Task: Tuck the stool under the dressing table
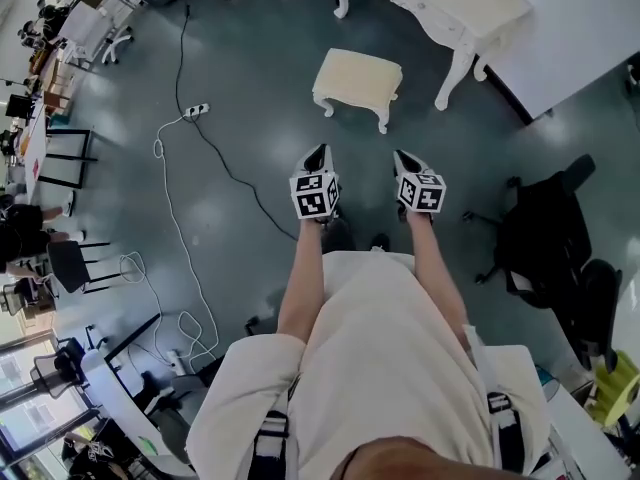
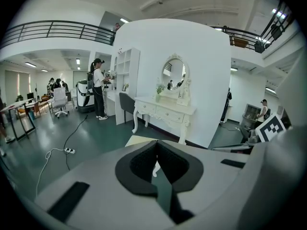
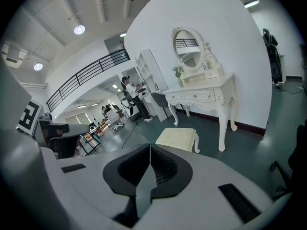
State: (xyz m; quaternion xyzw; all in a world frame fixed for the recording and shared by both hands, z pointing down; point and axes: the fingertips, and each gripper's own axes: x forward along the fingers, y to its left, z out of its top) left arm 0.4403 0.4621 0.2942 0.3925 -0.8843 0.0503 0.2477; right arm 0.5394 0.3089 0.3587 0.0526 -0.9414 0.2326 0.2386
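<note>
The cream cushioned stool [image 1: 358,80] stands on the grey-green floor, out in front of the white dressing table [image 1: 445,6] and apart from it. Both grippers are held side by side just short of the stool and touch nothing. My left gripper [image 1: 320,152] is shut and empty, and so is my right gripper [image 1: 399,156]. In the left gripper view the shut left gripper [image 2: 157,145] hides most of the stool [image 2: 138,140], with the dressing table [image 2: 165,111] and its oval mirror [image 2: 175,74] behind. The right gripper view shows the shut right gripper [image 3: 150,147] below the stool [image 3: 178,138], with the dressing table [image 3: 201,97] beyond.
A power strip [image 1: 196,110] and trailing cables [image 1: 175,228] lie on the floor to the left. A black office chair [image 1: 545,240] stands at the right. A white partition [image 1: 565,38] backs the dressing table. A person [image 2: 98,87] stands by shelves at the far left.
</note>
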